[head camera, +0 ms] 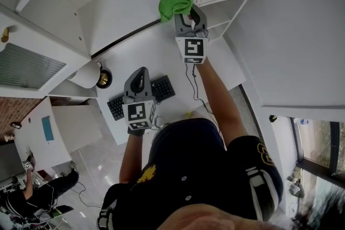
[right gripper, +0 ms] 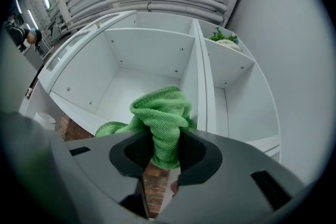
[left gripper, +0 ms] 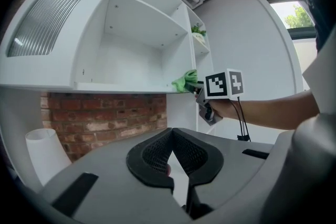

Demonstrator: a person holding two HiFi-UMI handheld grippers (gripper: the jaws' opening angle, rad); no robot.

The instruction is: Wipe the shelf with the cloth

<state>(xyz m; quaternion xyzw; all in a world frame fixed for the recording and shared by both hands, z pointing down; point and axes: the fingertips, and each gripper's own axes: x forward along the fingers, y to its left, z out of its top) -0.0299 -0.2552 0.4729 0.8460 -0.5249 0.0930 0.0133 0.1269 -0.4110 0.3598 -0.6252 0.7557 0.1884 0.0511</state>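
Observation:
A bunched green cloth [right gripper: 160, 123] is clamped between the jaws of my right gripper [right gripper: 164, 150], which is raised at the front edge of the white shelf [right gripper: 100, 113]. In the head view the cloth [head camera: 176, 2] sticks out past the right gripper [head camera: 190, 23] toward the shelf unit. From the left gripper view the cloth [left gripper: 185, 81] touches the shelf's right end beside the upright divider. My left gripper [left gripper: 172, 157] is shut with nothing in it and hangs lower, over the desk [head camera: 161, 56], as the left gripper [head camera: 137, 83] in the head view.
A white lamp [head camera: 86, 75] and a black keyboard [head camera: 141, 97] sit on the desk. A small plant [right gripper: 223, 38] stands on the upper right shelf. A glass-fronted cabinet door [left gripper: 47, 16] is to the left. Brick wall [left gripper: 105, 120] lies under the shelf.

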